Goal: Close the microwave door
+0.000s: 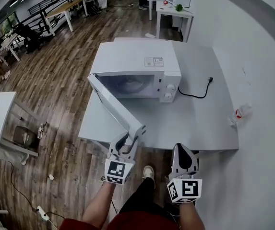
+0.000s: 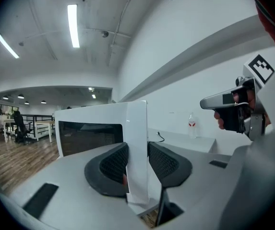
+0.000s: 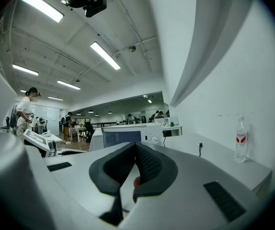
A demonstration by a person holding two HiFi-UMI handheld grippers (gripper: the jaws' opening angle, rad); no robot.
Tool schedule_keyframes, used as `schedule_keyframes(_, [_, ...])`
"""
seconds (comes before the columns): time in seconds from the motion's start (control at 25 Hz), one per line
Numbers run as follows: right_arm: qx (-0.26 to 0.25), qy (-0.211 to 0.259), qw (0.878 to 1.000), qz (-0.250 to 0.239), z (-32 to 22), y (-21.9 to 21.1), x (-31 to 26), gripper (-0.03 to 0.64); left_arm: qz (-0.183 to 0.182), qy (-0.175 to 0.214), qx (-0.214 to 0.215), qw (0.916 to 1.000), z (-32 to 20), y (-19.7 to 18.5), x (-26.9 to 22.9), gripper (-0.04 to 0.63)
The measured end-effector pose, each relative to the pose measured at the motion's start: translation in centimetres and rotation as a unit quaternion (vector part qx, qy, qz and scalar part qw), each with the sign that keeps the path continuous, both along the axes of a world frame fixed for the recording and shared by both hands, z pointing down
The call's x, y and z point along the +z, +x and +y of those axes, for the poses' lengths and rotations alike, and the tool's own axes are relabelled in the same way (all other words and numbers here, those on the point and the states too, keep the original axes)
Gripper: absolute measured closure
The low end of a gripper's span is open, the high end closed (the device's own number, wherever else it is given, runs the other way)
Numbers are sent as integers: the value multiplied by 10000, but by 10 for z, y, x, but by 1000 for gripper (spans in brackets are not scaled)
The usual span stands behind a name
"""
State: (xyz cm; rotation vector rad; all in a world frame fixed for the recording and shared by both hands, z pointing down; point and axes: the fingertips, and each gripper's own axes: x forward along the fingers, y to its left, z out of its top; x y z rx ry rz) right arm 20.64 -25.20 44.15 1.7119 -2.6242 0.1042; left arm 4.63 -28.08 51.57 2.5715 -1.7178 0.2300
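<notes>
On the counter (image 1: 209, 121) the microwave (image 1: 137, 61) sits with its door (image 1: 114, 105) swung wide toward me. I have the left hand-held gripper (image 1: 130, 139) clamped on the door's free edge, best leverage to swing it shut. The right hand-held gripper (image 1: 183, 150) is closed, empty, parked clear.

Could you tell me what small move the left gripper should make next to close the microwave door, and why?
Probably swing the left gripper in an arc toward the control-knob side of the microwave, keeping the grip. Its jaws pinch the free edge of the door, which stands wide open over the table; the right gripper is shut and empty.
</notes>
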Motion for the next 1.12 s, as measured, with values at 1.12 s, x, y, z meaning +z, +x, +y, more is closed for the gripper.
schedule_keyframes(1.12, [-139,-316,9993,105,-163,-1,23,589,151,620,-45,9980,-122,70,-10,454])
